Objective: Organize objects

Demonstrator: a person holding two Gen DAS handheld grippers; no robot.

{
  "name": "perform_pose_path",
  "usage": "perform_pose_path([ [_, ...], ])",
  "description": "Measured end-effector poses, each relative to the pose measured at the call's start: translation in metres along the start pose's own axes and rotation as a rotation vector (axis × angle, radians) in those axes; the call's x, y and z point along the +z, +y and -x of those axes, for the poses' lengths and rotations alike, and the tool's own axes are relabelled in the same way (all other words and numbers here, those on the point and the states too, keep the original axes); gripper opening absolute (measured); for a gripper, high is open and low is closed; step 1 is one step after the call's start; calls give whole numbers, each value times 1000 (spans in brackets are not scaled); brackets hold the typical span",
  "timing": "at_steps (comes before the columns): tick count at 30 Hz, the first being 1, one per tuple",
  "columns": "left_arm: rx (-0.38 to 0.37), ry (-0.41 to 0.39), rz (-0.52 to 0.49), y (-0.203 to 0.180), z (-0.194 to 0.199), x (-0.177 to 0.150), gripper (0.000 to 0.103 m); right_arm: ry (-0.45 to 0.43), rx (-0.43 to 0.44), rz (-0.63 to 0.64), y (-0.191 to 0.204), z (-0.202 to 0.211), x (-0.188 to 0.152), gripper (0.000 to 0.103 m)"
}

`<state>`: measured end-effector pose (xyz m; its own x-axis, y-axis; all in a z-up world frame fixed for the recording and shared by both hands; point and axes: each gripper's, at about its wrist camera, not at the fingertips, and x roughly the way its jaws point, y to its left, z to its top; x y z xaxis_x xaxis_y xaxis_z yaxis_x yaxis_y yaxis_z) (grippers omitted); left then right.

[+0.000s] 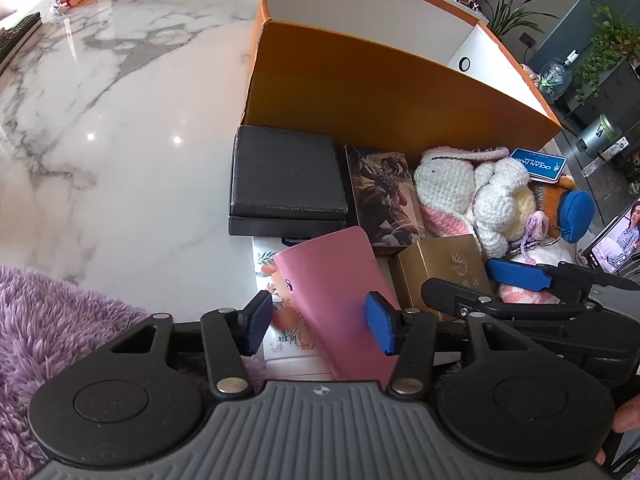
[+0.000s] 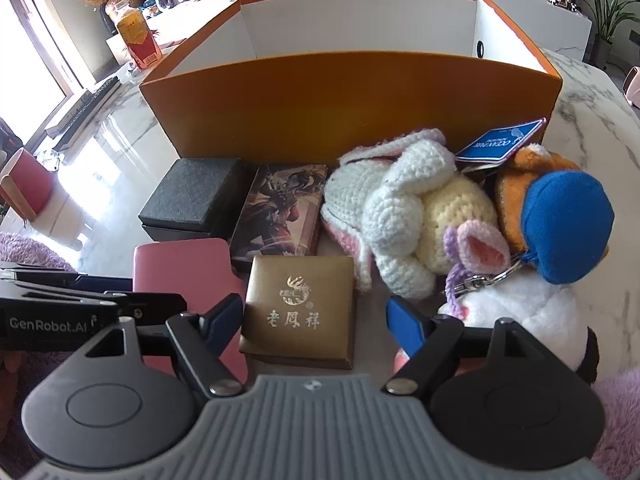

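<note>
left gripper (image 1: pixel 320 322) jaws part-open astride the pink case (image 1: pixel 340 304); right gripper (image 2: pixel 316 320) jaws wide astride the gold box (image 2: pixel 300 308), gripping nothing.

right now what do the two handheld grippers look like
Both match: the left gripper and right gripper have black link arms with silver rivets, round black discs either side, a ribbed grey body and blue finger pads. White "GenRobot.AI" lettering marks the left one's side, seen from the right wrist.
</note>
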<state>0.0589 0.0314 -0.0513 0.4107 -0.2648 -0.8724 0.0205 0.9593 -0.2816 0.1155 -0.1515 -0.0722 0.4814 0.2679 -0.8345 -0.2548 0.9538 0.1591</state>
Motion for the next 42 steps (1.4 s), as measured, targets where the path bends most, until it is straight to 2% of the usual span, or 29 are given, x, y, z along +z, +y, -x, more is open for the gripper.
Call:
perform_pose_path([
  [1, -15, -5, 5, 0, 1, 0, 44, 0, -2, 7, 1, -1, 0, 80],
  [2, -21, -2, 17, 1, 2, 1, 41, 0, -3, 13, 2, -1, -1, 80],
  [9, -55, -16, 65, 4, 10, 3, 30, 3, -2, 30, 3, -1, -2, 79],
  [12, -59, -31, 39, -4, 17, 5, 25, 13, 31, 25, 3, 0, -2, 69],
  [14, -70, -39, 25, -11, 22, 6, 22, 18, 34, 31, 4, 0, -3, 66],
  [19, -73, -49, 0, -25, 25, 8, 21, 13, 40, 32, 3, 0, -4, 66],
  [23, -79, -46, 24, -31, 24, 10, 21, 7, 40, 52, 4, 0, -5, 66],
  [35, -19, 21, 40, -42, 3, 10, 27, -14, 45, 83, 0, 3, -9, 65],
  [42, -12, 8, 29, -39, 12, 10, 21, -32, 49, 65, -7, 11, -9, 70],
])
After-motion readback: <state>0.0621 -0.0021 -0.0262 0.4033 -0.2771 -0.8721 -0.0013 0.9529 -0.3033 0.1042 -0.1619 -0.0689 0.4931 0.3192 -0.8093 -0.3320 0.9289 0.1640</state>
